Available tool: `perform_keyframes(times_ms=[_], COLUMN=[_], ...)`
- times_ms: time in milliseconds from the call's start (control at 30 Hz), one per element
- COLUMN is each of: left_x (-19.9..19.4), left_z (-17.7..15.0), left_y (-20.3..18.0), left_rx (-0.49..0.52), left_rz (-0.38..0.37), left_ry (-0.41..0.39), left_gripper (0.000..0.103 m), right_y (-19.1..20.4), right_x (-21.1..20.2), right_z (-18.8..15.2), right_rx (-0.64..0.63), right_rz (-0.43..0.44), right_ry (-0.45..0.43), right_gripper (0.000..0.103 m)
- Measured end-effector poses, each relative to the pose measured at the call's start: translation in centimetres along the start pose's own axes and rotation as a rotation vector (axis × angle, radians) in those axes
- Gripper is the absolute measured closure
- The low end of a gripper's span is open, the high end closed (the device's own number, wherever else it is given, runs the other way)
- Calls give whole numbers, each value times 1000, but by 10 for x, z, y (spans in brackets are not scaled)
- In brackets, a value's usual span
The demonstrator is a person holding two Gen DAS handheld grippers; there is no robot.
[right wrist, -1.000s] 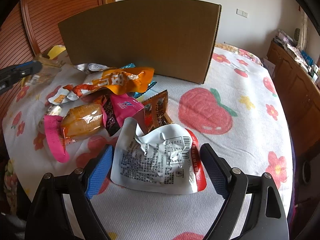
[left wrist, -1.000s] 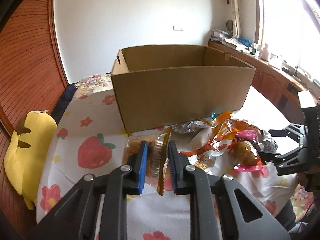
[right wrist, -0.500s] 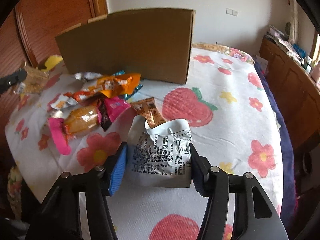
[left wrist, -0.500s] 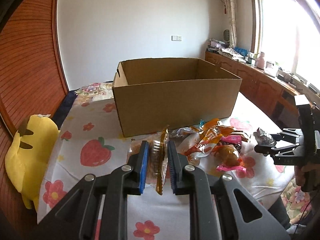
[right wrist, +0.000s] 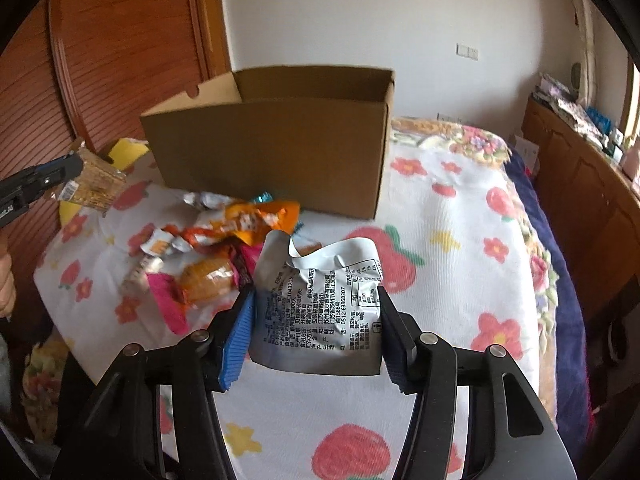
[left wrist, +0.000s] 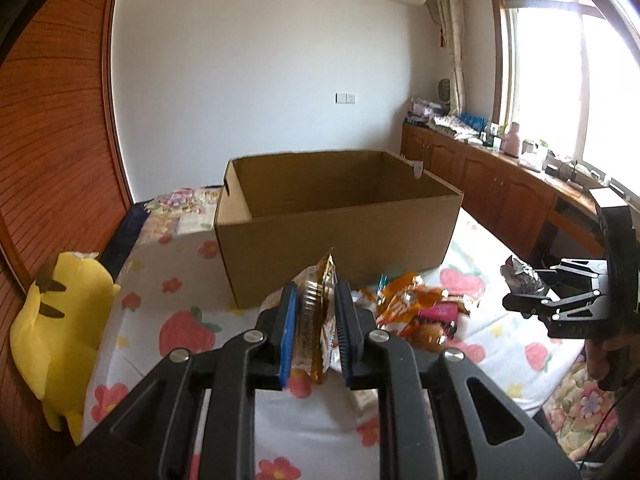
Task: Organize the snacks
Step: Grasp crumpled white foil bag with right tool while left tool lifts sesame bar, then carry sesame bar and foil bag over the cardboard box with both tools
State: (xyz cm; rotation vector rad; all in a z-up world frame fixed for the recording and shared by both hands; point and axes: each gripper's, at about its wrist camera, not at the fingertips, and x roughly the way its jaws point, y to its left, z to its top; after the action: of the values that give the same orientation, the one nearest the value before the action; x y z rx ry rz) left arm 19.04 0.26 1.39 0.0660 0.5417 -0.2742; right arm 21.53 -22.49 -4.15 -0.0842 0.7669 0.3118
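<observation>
Nearest in the left wrist view, the left gripper is nearly closed, its blue pads pinching a clear-wrapped cracker pack edge-on, lifted off the bed. In the right wrist view the right gripper stands about half open, clamped on both side edges of a crumpled silver snack pouch with its printed back facing the camera, held above the strawberry-and-flower blanket. Just beyond, a loose pile of snacks in orange, pink and silver wrappers lies on the blanket, close against the front wall of the cardboard box. The box stands upright and open-topped, and what shows of its inside is bare. Bare blanket spreads to its right. A yellow plush toy sits at the bed's left edge against the wooden wall.
</observation>
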Motion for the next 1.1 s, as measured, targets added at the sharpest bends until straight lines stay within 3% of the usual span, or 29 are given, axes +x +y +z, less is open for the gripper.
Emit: perform_keyframes(times_ms=[567, 1100], left_x=[7, 40], left_z=[52, 104], left_y=[2, 15], left_rx=[3, 26], left_rz=[22, 20], left_ry=[-82, -144], left_gripper=[88, 88], right_y=[18, 21], right_x=[-24, -4], right_z=[58, 126], right_rx=[-88, -114], right_rz=[36, 51], right_ry=[-121, -199], right_gripper=[45, 45])
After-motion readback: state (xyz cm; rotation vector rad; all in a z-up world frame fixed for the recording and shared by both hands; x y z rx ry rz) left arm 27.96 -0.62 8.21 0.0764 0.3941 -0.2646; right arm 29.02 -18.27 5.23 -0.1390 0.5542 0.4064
